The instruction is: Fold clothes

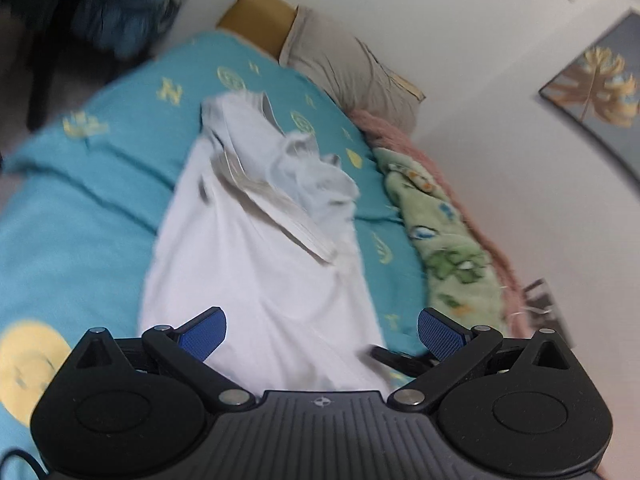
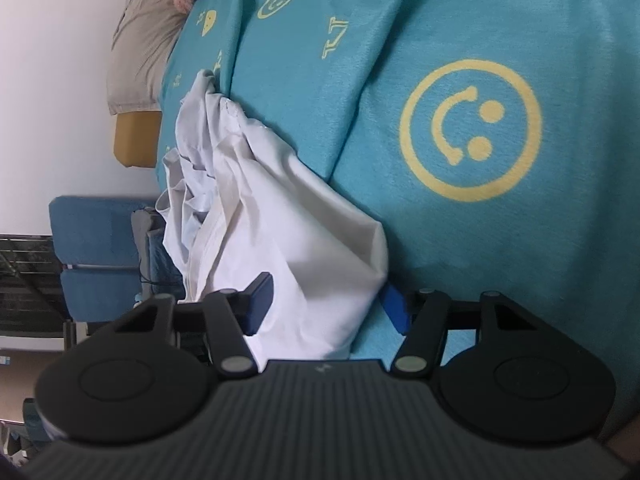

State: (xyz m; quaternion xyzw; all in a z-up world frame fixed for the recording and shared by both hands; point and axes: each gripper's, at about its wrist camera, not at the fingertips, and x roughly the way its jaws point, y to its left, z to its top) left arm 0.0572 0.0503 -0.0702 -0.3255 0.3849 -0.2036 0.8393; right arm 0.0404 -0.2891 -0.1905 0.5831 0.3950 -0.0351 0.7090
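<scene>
One white garment [image 1: 256, 264], two tools, one bedspread [image 1: 92, 184]

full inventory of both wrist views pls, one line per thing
garment: 1, white, crumpled on the bedspread
bedspread: 1, teal with yellow smileys, covers bed
pillow: 1, grey-beige, head of bed
blanket: 1, green patterned, along wall side
pink throw: 1, between blanket and wall
picture: 1, gold leaf, on wall
left tool: 1, black with blue pads, open over garment
right tool: 1, black with blue pads, garment corner between pads
</scene>
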